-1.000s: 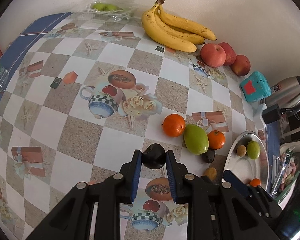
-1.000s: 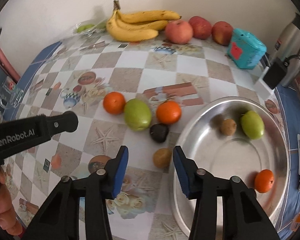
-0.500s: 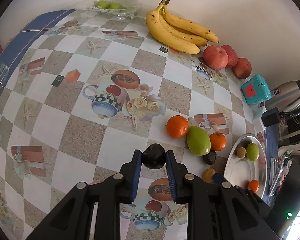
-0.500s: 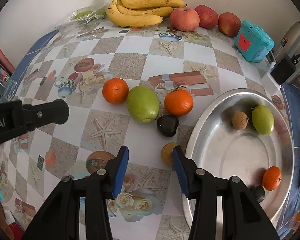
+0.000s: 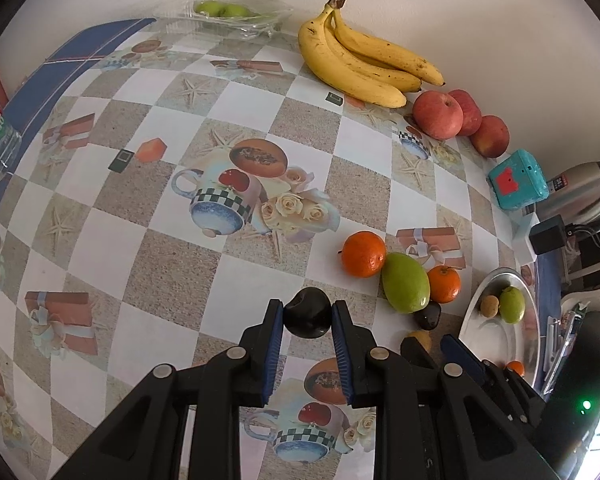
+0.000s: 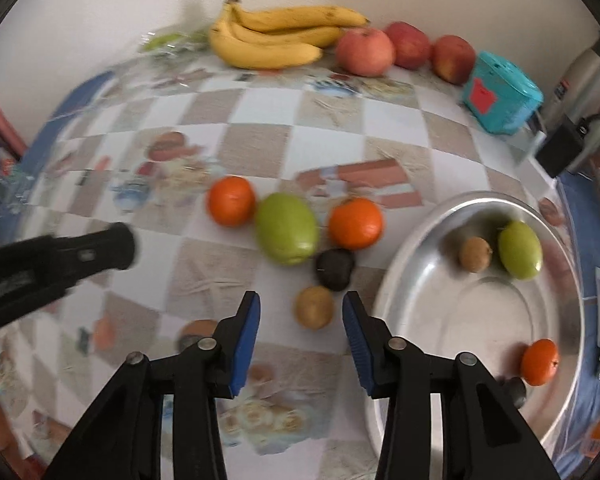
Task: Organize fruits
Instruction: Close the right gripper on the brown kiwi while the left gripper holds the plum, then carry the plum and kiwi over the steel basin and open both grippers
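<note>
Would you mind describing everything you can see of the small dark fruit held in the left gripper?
The dark fruit is small, roundish and near black, with a smooth, slightly glossy skin and a shallow dent on its upper left. It is clamped between the blue pads of the left gripper, one pad on each side, over the patterned tablecloth. Whether it rests on the cloth cannot be told.

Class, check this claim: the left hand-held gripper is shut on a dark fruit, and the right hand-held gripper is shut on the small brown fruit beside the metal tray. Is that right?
Not quite. The right hand-held gripper is open, with the small brown fruit lying free between its fingers, as the right wrist view shows. The left hand-held gripper is indeed shut on a dark fruit.
</note>
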